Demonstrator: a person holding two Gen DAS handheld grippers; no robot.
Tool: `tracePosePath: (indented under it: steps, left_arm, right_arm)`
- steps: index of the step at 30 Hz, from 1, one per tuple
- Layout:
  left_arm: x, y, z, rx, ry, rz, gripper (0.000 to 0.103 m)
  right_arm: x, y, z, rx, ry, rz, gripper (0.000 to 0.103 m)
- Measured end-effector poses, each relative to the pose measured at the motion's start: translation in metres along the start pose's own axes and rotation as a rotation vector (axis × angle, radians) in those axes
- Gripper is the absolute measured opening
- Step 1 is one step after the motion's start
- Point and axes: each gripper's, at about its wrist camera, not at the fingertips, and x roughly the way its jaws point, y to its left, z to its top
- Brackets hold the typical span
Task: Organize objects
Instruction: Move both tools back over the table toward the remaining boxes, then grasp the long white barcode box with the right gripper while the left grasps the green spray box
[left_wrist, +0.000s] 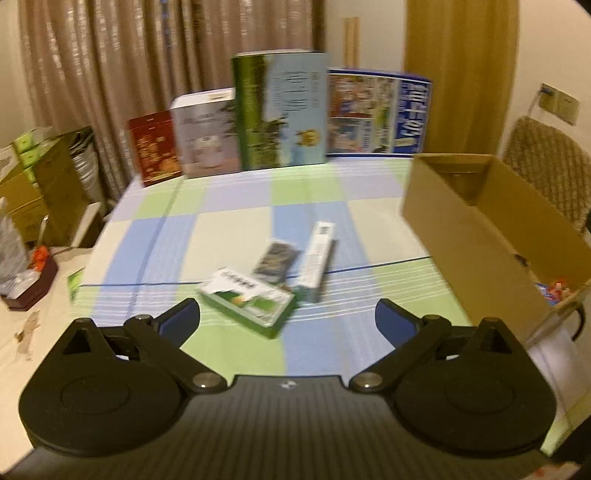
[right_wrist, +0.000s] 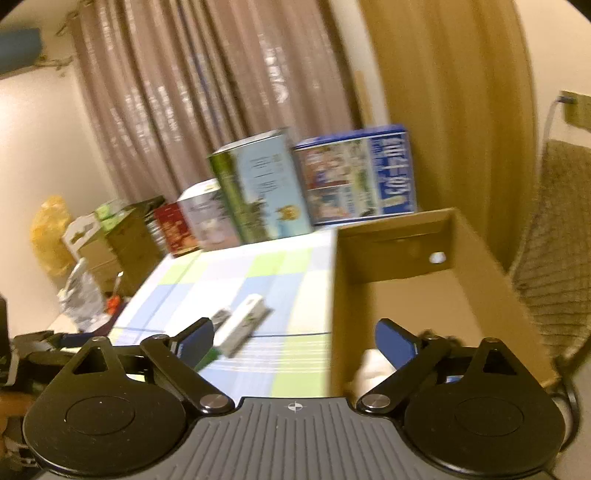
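Curtains and a row of upright boxes (left_wrist: 280, 110) back a counter (left_wrist: 236, 206) w/ a blue-green-white checked cloth; an open cardboard box (left_wrist: 476, 236) sits at its right edge.

Three small packs lie loose mid-counter, close together. Nearest is a flat green-and-white carton (left_wrist: 247, 301), just ahead of the left gripper (left_wrist: 287, 319) and slightly left of its centre line, long axis running diagonally from near-right to far-left. Beyond it a dark patterned pack (left_wrist: 275, 260), and touching or nearly touching that, a long white box (left_wrist: 317, 254) w/ its long axis pointing away from the camera, roughly in line w/ the fingers (left_wrist: 183, 319).

Left gripper: fingers spread wide, nothing btwn them, clear of the carton. Right gripper (right_wrist: 295, 341): fingers also wide and empty; it sits astride the cardboard box's near wall, right finger (right_wrist: 395, 343) over the inside where something white (right_wrist: 371, 363) lies, too blurred to name.

Judgement: left hand is the nearer one to the packs, green carton first. The diagonal lie prob. calls for a wrist roll so the fingers close across the short side. Cardboard box lies to the right of the packs, likely the drop spot.
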Motion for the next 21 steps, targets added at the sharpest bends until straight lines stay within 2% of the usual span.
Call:
tracePosePath:
  steps: [9,14,21]
  left_arm:
    - [0.009,0.05,-0.016,-0.046,0.024,0.085,0.102]
    - [0.029,0.066,-0.023,-0.039,0.051,0.102,0.102]
    - [0.07,0.076,-0.03,-0.02,0.071,0.086,0.102]
  right_arm:
    - [0.048,0.058,-0.03,-0.122,0.036,0.073,0.098]
    - [0.086,0.063,-0.05,-0.123,0.069,0.067,0.098]
    - [0.133,0.061,-0.072,-0.104,0.116,0.045,0.097]
